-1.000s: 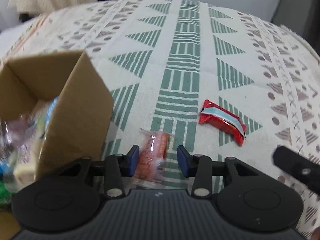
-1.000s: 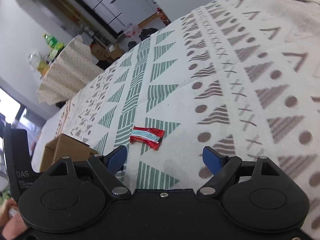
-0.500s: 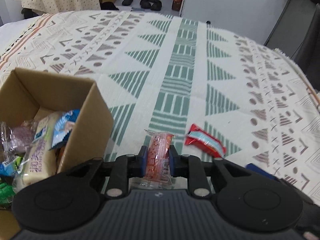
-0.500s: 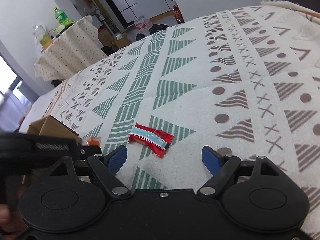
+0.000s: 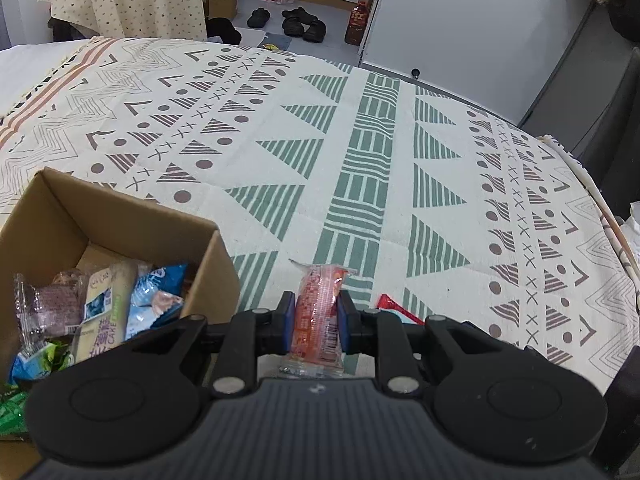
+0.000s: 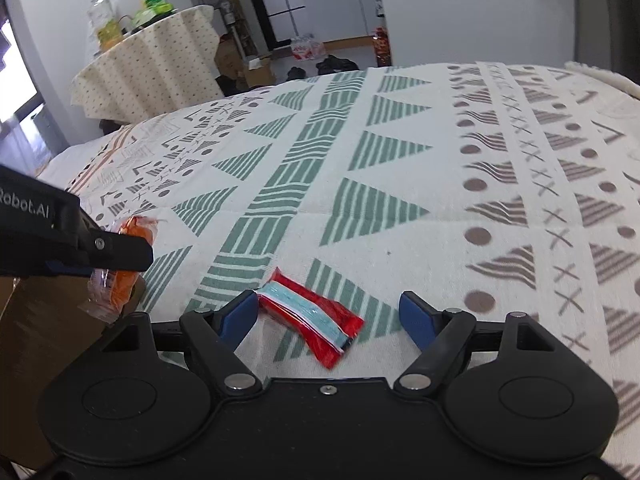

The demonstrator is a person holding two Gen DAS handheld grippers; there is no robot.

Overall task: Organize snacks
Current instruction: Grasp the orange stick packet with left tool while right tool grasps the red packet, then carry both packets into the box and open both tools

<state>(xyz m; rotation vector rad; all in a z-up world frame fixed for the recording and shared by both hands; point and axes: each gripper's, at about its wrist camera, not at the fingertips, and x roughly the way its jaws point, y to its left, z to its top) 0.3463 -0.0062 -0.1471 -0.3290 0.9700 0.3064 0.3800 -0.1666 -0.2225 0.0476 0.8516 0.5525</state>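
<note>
Both views are bright and evenly lit by soft, diffuse light, with a blown-out window (image 6: pixel 16 76) at the left edge of the right wrist view as one visible source. Shadows are faint: only a soft one lies under the red snack packet (image 6: pixel 310 322) on the patterned cloth (image 5: pixel 360 152), and a mild sheen shows on the clear wrapper of the orange snack (image 5: pixel 318 312). Strong fisheye bending curves the cloth's edges and the room's walls, the left wrist view is sharp, and the cloth's pattern in the right wrist view is slightly smeared by motion blur.
</note>
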